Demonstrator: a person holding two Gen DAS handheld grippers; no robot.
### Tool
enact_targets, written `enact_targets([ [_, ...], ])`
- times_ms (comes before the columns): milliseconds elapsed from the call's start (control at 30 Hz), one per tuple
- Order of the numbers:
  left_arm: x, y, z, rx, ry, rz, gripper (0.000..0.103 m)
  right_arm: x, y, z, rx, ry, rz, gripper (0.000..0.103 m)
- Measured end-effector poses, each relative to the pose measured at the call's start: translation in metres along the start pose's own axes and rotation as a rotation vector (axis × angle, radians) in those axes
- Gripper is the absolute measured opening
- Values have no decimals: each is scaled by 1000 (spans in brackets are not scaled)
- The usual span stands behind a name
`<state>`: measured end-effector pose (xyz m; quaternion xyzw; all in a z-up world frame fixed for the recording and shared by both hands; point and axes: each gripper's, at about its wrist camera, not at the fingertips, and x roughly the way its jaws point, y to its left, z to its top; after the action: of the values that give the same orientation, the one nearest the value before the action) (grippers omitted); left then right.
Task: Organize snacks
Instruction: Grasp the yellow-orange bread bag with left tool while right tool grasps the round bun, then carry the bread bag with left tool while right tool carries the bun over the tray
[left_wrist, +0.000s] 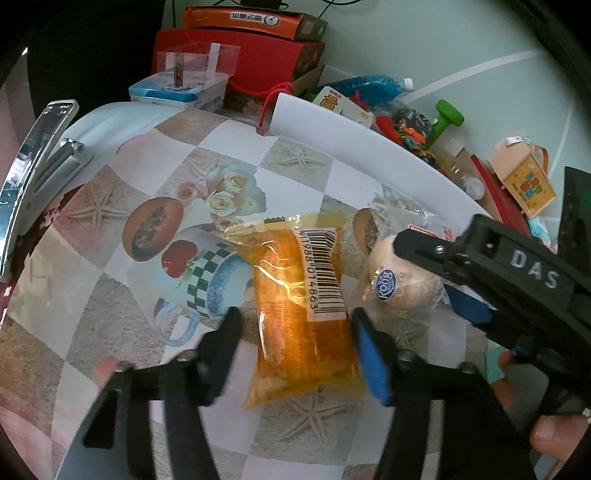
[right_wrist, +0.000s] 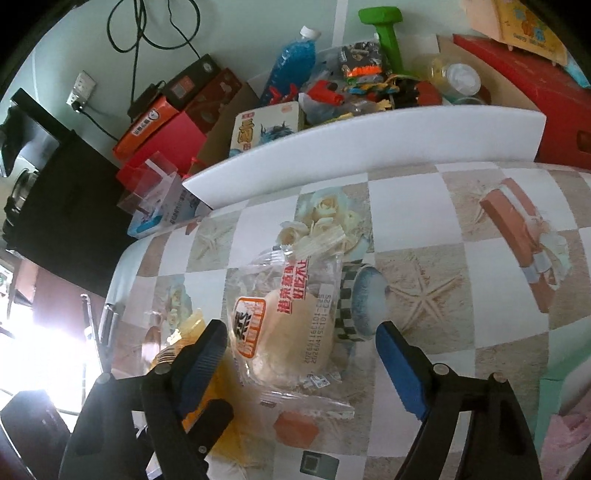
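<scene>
Straddling the orange snack packet (left_wrist: 301, 314), the left gripper (left_wrist: 295, 332) stands released, one finger on either side of the packet and neither visibly touching it. The right gripper (right_wrist: 301, 349) is likewise spread wide around the clear-wrapped bun (right_wrist: 291, 321), its fingers apart from the wrapper. Both snacks lie flat on the bench (right_wrist: 461, 229), just beside each other near the middle of its patterned cloth, in front of a white board (right_wrist: 369, 136) that screens a heap of toys and boxes.

Likely hazards, as judged from this arrangement:
- Crowding. In the left wrist view the right gripper (left_wrist: 454, 273) reaches over the bun (left_wrist: 399, 273) close to the left gripper's blue-padded finger (left_wrist: 373, 358); closing or lifting both at once may make the tools collide.
- Slippery film. Both wrappers look glossy and loose, so a finger could pinch only film and let the contents slide out of the grasp.
- Crushing. The bun appears soft; a full squeeze across its middle would probably flatten it.
- Overlap. From the right wrist view the orange packet (right_wrist: 192, 325) lies partly hidden behind the near finger, and whether the wrapper edges overlap cannot be told; if they do, lifting one snack may drag the other.
</scene>
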<state>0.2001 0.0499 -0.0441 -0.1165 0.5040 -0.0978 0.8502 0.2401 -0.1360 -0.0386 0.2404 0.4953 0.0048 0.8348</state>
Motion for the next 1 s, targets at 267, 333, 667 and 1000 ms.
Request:
enact_targets([
  [267,-2,2,-1,-11,11,-21,45,-2,7,-3,-26,11,48,48],
  [333,-3,3,-1,-16,15,-25,45,-6,5,-6,-21,12,54,48],
  [667,-20,7,-5,-34,23,-5,44,-50,-8,-31,-7,-14,72,47],
  [1000,-56,-4,-18,-3,5,-2,44,-119,-27,-83,-5,-111,66,47],
])
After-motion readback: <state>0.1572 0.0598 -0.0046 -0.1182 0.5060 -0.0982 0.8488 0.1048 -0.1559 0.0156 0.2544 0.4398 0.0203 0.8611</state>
